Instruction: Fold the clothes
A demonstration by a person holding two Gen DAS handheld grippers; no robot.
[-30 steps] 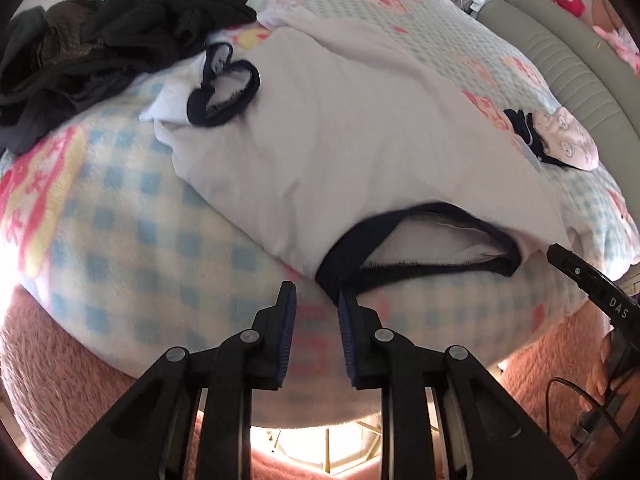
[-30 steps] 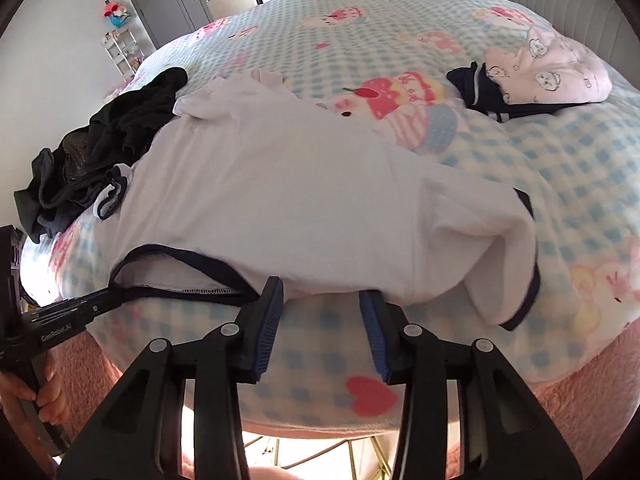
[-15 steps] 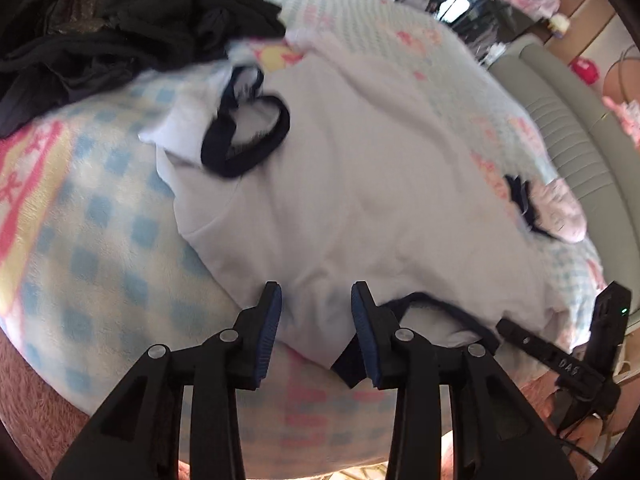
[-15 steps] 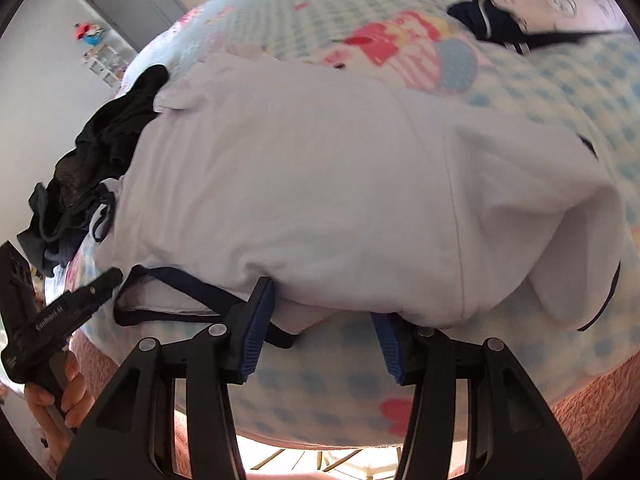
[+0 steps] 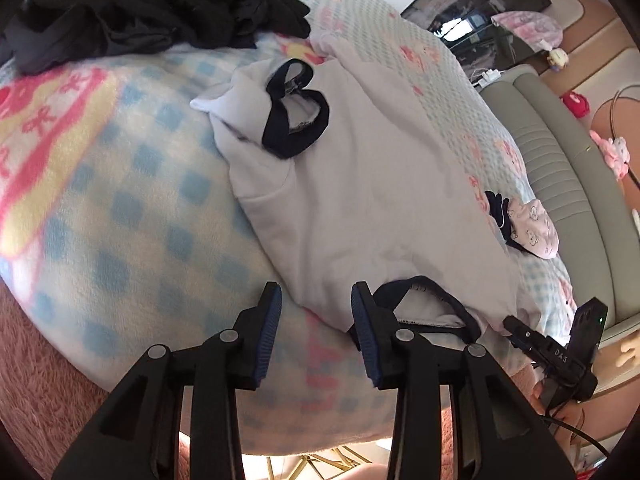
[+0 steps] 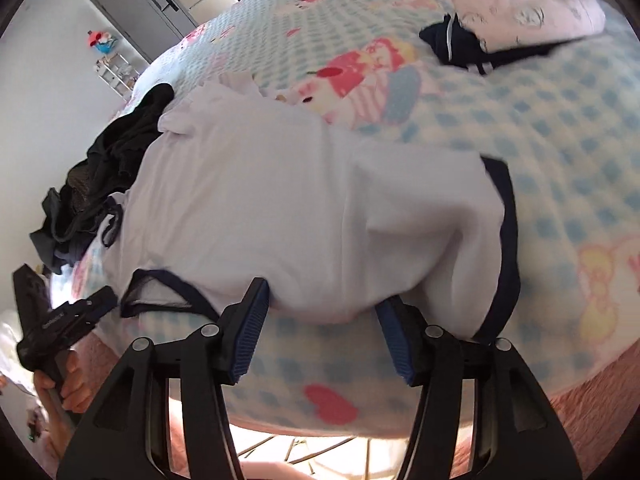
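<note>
Two handheld grippers at the near edge of a white T-shirt on a bed.

The left gripper (image 5: 316, 312) and right gripper (image 6: 324, 308) both have jaws opening, straddling the shirt's near edge without pinching it. The white T-shirt (image 5: 360, 200), trimmed in navy, lies spread on a blue-checked blanket (image 5: 120, 208). Farther back sits a pile of black clothes (image 5: 160, 12).

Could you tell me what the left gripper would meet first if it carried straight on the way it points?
Most likely the near shoulder edge of the white T-shirt, beside its navy neckline; the opening left gripper already straddles it.
</note>
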